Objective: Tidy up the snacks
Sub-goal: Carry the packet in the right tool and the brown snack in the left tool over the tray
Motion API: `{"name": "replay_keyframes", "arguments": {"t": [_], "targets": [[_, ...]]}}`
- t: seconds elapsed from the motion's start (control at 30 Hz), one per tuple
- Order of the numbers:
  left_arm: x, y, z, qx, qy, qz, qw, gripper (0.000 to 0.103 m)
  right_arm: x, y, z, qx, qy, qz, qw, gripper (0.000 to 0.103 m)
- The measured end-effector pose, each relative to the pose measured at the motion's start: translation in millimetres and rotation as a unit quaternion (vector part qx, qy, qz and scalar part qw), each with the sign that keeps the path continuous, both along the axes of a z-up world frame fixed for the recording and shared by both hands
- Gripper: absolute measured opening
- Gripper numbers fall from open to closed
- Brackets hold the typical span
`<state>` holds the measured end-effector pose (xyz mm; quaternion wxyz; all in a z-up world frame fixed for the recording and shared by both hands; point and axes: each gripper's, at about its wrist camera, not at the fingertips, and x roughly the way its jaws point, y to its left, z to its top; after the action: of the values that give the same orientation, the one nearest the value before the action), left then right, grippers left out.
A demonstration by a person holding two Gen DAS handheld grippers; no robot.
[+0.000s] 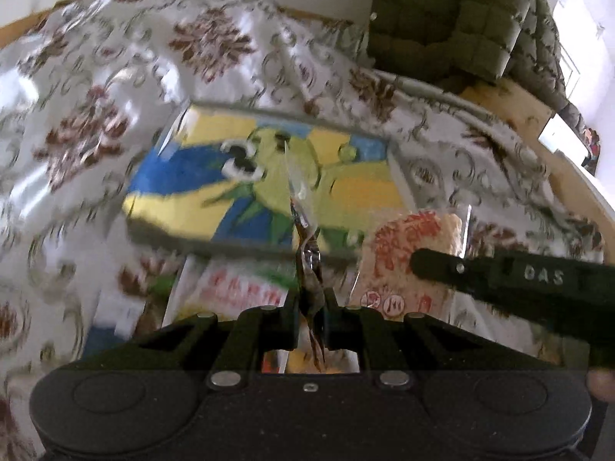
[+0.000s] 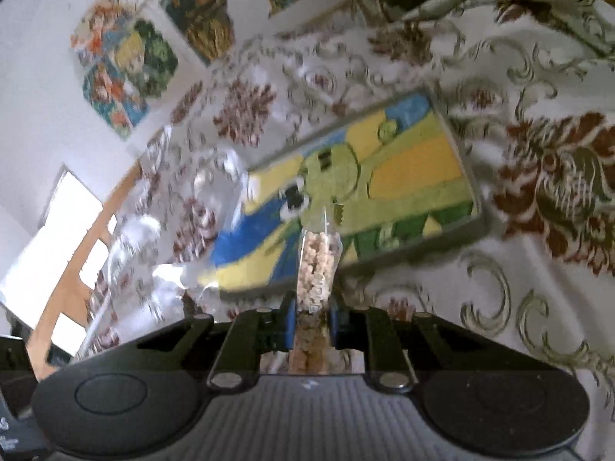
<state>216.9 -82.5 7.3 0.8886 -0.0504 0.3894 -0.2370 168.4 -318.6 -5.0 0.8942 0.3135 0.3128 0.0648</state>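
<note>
Both tools (left point(image 1: 311, 303), right point(image 2: 312, 307)) clamp snack packets point(image 2: 317, 265).

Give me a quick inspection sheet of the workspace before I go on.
Surface: floral tablecloth, wrinkled.
Job's things: colourful box on the cloth; thin wrapper in left tool; puffed-snack packet in right tool; more snack packs below.
Clutter: nothing seen.
Grippers: left tool shut on the wrapper; right tool shut on the packet.
Cables: nothing seen.
Surroundings: quilted cushion; pictures on the wall.
</note>
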Motion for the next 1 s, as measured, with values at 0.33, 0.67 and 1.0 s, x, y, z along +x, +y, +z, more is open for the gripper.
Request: {"name": "replay_keyframes", "arguments": {"t": [0.33, 0.67, 1.0], "targets": [[78, -48, 1, -0.003, 0.007, 0.001, 1.0000, 0.012, 30, -48, -5, 0.048, -0.044, -0.086, 0.994, 0.018], [127, -80, -27, 0.019, 0.024, 0.011, 0.9995, 0.012, 79, -57, -32, 0.049, -0.024, -0.098, 0.994, 0.018], [149, -89, -36, 0.026, 0.035, 0.024, 0.9988, 0.012, 91, -52, -34, 0.008, -0.015, -0.081, 0.997, 0.019]]}}
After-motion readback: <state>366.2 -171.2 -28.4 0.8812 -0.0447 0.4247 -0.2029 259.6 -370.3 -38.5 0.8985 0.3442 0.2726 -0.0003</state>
